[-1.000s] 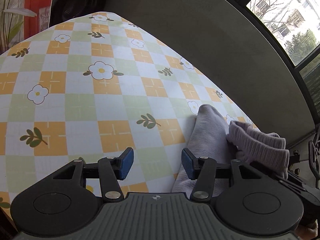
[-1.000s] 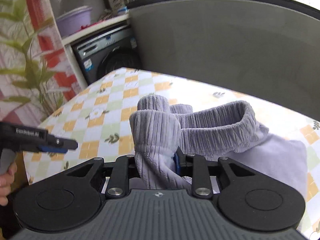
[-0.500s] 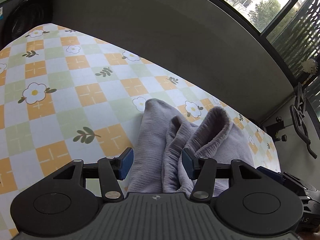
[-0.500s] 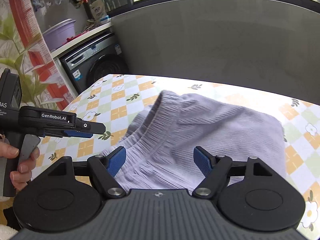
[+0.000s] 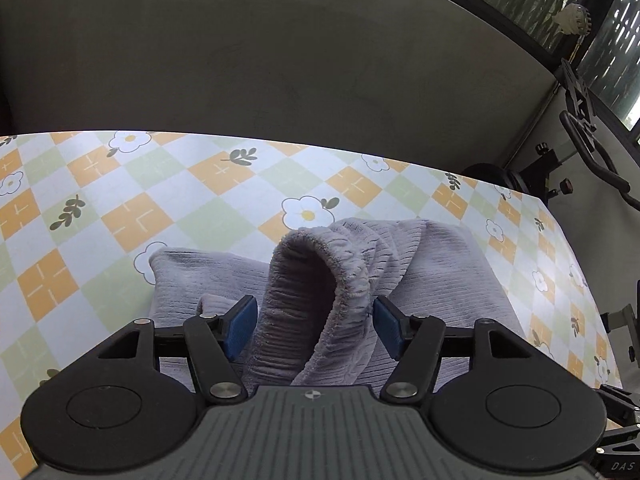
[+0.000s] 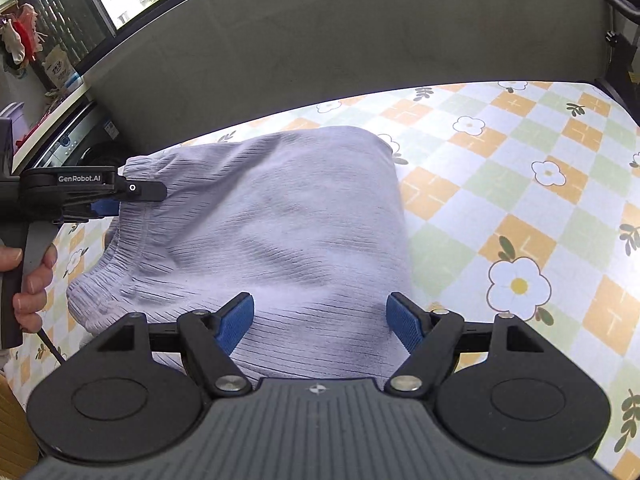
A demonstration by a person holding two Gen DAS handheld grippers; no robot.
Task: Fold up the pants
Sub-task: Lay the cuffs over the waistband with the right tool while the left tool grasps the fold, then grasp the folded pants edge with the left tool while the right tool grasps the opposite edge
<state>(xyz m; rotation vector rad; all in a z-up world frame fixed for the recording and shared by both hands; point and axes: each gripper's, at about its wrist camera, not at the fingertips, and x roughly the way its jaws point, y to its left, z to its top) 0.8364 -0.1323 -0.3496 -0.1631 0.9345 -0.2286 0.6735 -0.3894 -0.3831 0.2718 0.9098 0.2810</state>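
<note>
The lilac ribbed pants (image 6: 280,232) lie bunched and partly folded on the checked flower tablecloth (image 6: 520,200). In the left wrist view the elastic waistband (image 5: 316,280) stands up in a loop between the open jaws of my left gripper (image 5: 314,326); the blue pads (image 5: 240,324) do not press it. My left gripper also shows in the right wrist view (image 6: 120,196) at the waistband's left end. My right gripper (image 6: 320,324) is open and empty, just above the near edge of the pants.
A dark wall (image 5: 280,60) runs behind the table. An exercise bike (image 5: 580,128) stands past the table's right end. A washing machine (image 6: 68,144) and shelf stand at the left. The table edge (image 5: 576,248) drops off at the right.
My right gripper let go of the waistband, opened and pulled back over the pants. My left gripper swung right and moved in around the raised waistband loop.
</note>
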